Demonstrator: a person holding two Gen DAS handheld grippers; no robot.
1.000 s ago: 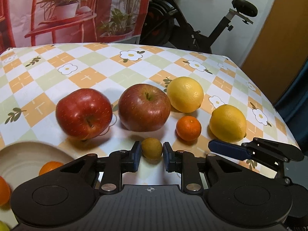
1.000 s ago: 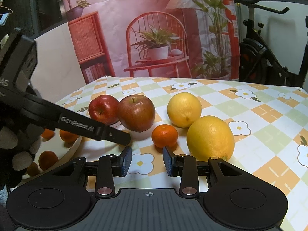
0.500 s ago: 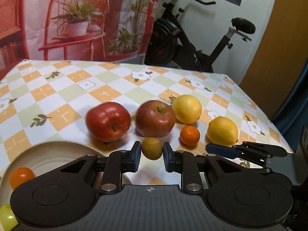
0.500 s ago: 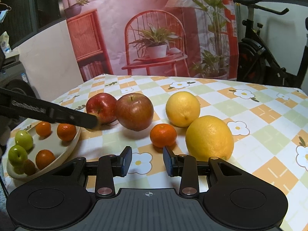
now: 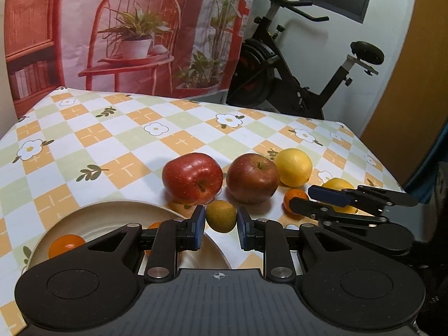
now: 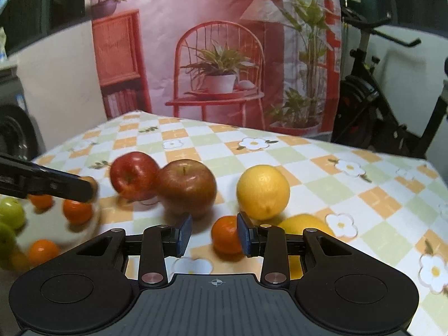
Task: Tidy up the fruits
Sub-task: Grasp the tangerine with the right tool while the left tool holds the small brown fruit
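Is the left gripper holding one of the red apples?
No, the left gripper grips a small brownish-green fruit; both red apples rest on the table.

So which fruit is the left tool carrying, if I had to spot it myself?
Start at the cream plate at the near left of the checkered table. Above its right rim, the left gripper has its jaws shut on a small fruit. It is dull brownish-green and rough, unlike the glossy red apples behind it.

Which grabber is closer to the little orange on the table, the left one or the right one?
Right. The right gripper is open with the little orange between its fingers, against the right one. The left gripper holds a small brown fruit by the plate.
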